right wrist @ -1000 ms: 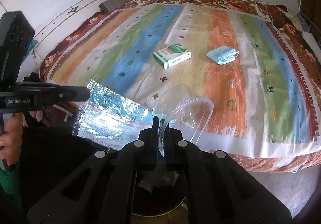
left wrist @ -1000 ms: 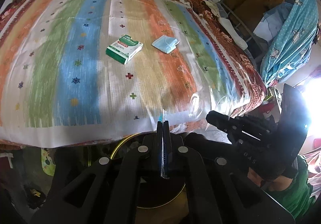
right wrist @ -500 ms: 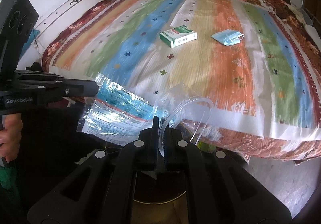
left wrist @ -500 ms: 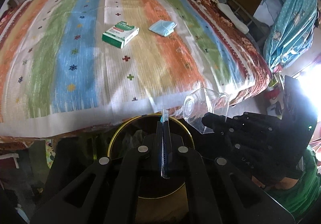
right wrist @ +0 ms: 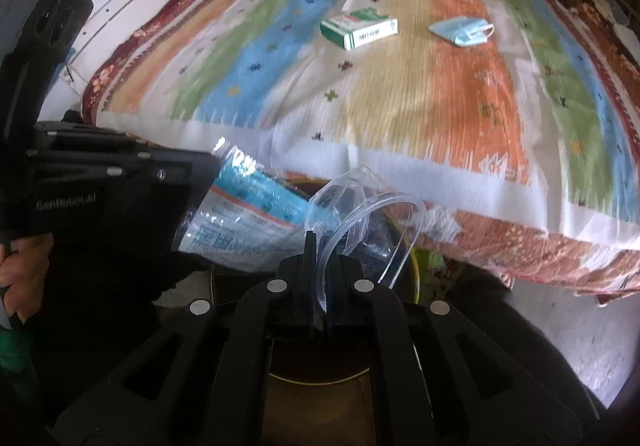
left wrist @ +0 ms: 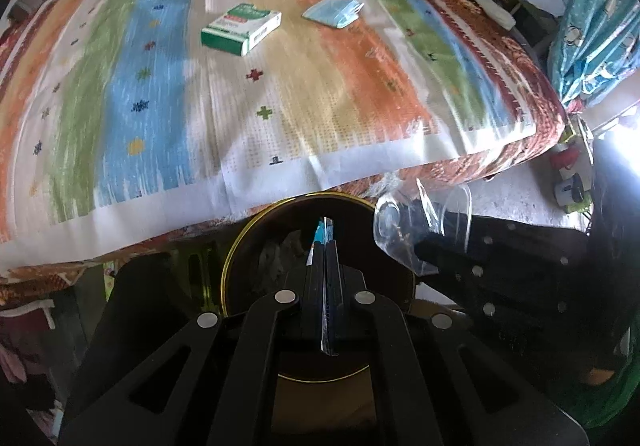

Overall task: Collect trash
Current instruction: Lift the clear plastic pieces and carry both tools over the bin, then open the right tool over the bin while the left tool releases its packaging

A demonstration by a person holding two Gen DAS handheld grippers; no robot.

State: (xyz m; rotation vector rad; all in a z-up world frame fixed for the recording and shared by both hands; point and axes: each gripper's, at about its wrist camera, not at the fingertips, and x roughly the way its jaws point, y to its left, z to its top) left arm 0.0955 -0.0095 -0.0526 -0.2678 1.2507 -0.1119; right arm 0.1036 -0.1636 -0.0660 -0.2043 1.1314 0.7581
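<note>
Right tongs (right wrist: 318,246) clamp clear cup (right wrist: 360,214) above bin (right wrist: 414,274).

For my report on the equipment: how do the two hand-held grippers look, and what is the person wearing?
The left gripper and the right gripper are matte black plastic with round silver screws. The left one bears pale lettering on its side. A green sleeve shows near the right hand.
</note>
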